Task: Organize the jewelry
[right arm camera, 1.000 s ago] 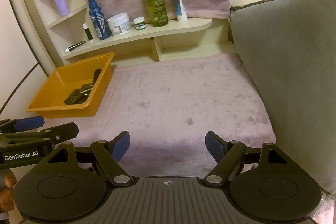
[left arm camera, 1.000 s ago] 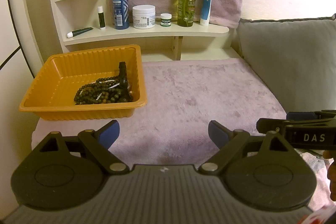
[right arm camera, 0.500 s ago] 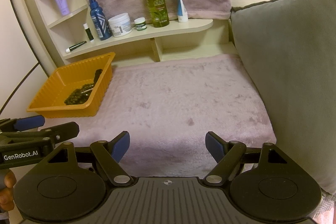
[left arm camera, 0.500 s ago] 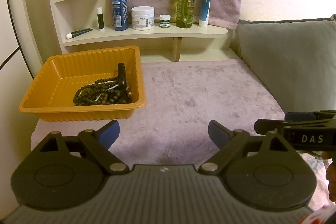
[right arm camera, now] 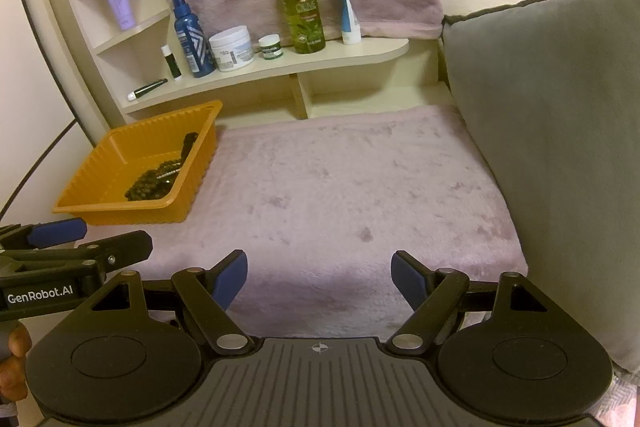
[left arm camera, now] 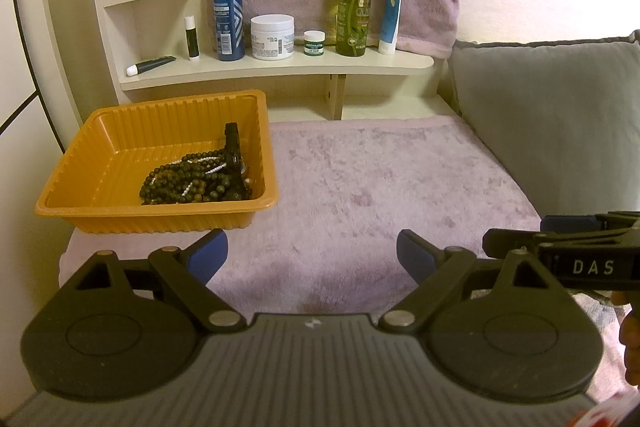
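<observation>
Beads [left arm camera: 192, 179] (in tray [left arm camera: 120, 131]) lie beyond left gripper [left arm camera: 312, 259].

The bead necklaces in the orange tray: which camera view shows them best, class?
The left wrist view: the bead necklaces lie close and large, single beads distinct. In the right wrist view they appear smaller, partly hidden by the orange tray wall.

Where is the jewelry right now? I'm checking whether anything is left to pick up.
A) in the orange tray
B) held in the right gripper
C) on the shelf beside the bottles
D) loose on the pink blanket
A: the dark bead strands lie piled inside the orange tray, toward its right wall.
</observation>
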A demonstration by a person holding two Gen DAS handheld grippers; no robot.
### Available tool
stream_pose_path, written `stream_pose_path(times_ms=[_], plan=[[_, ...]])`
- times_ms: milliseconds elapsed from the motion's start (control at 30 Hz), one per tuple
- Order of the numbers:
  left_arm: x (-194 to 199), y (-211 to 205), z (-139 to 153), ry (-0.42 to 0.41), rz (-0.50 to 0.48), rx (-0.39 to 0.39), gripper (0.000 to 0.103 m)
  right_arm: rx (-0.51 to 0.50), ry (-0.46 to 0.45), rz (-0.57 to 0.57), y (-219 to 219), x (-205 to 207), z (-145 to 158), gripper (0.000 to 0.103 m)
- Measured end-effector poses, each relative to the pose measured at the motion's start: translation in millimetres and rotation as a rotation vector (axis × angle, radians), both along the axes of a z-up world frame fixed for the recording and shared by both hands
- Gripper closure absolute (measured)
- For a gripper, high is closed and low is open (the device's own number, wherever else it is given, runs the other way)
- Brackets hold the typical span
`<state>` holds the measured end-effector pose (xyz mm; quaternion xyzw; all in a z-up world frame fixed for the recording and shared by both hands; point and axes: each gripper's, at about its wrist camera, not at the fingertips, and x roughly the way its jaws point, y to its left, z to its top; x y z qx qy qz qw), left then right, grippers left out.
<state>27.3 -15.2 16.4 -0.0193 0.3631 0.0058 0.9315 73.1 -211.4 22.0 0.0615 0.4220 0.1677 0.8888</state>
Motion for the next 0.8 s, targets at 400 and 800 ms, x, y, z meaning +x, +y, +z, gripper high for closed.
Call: stream_pose_path(times_ms=[400,800], plan=[[0.2,0.1,1.1,-0.002,-0.001,-0.002,0.012,0.000,-0.001,0.000,2.3,0.5,1.8,0.024],[2.7,2.2,4.3,-0.004,0.006,-0.001,0.012,-0.001,-0.001,-0.005,3.1,0.0,1.8,0.024]])
